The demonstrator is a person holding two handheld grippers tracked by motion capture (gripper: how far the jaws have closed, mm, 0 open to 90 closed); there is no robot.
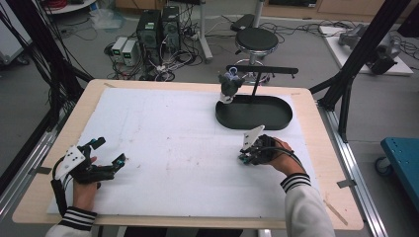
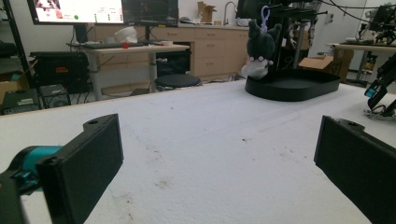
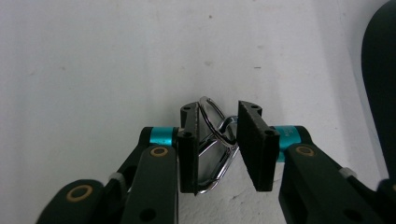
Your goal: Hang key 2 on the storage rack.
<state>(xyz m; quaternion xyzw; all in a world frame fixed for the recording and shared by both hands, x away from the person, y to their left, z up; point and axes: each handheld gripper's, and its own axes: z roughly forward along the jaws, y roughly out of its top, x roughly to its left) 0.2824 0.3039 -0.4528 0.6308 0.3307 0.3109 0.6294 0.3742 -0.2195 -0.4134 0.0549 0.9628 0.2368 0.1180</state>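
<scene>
Chrome wire forms the item in hand: a metal clip [image 3: 212, 144] with looped wire handles, which sits between the two black pads of the right tongs [image 3: 218, 144]. In the right gripper view the left pad lies against the wire loops, and the right pad stands just beside them; whether that pad presses on the wire is hard to judge from this angle, but the clip appears to be gripped. The clip is above the white sheet [image 3: 93, 70] that covers the surface.

In the high view the right tongs [image 1: 245, 157] are at the right of the sheet [image 1: 163, 138], near the front edge of a black oval tray [image 1: 257, 116]. The clip itself is too small to make out from that height.

The left tongs [image 2: 215, 163] are open wide, with nothing between the pads, and rest low over the sheet at its front left corner [image 1: 106, 153]. The two pairs of tongs are well apart.

A dark plush toy [image 1: 229, 86] hangs at the left end of the tray from a black stand [image 1: 262, 70] by a pale purple loop [image 2: 265, 14]. The wooden surface [image 1: 316, 148] shows as a border around the sheet.
</scene>
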